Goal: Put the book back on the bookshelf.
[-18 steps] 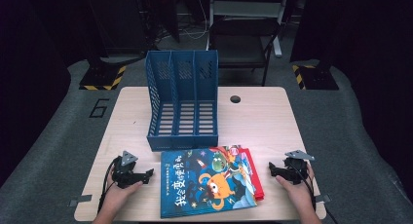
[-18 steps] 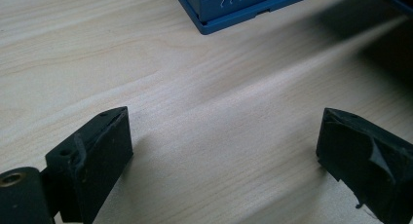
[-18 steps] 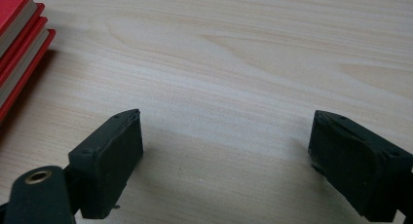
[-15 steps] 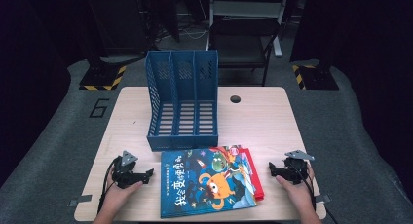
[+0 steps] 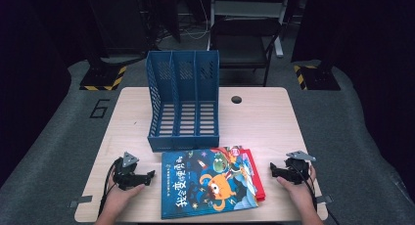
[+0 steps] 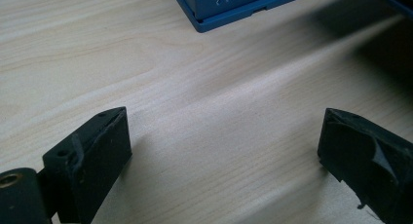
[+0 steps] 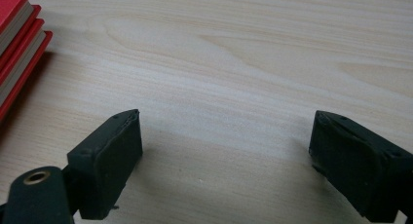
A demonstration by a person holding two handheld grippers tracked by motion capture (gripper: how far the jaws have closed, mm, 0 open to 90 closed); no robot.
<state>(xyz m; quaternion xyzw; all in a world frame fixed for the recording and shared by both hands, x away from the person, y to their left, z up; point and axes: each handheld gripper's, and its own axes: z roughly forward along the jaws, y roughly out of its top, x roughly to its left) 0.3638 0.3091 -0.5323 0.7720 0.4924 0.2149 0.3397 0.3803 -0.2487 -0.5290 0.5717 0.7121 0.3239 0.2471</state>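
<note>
On the pale wooden table [image 5: 264, 122], the left gripper [image 5: 147, 175] rests flat near the front edge in the person's left hand [image 5: 120, 195], its jaws spread wide with nothing but bare wood between them, pointing toward three o'clock. Just past those jaws, at three o'clock from them and not touching, lies the stack of books [image 5: 210, 181], flat on the table with a blue picture book on top and red covers showing beneath along its right side. At twelve o'clock from the books, just behind them, stands the blue three-slot file rack [image 5: 183, 105], upright with its open front facing the person; its base corner [image 6: 229, 9] shows ahead in the left gripper view. At three o'clock from the stack sits the right gripper [image 5: 275, 170], also flat on the table, jaws wide and empty, pointing toward nine o'clock at the red book edges [image 7: 17, 44], near them but apart.
</note>
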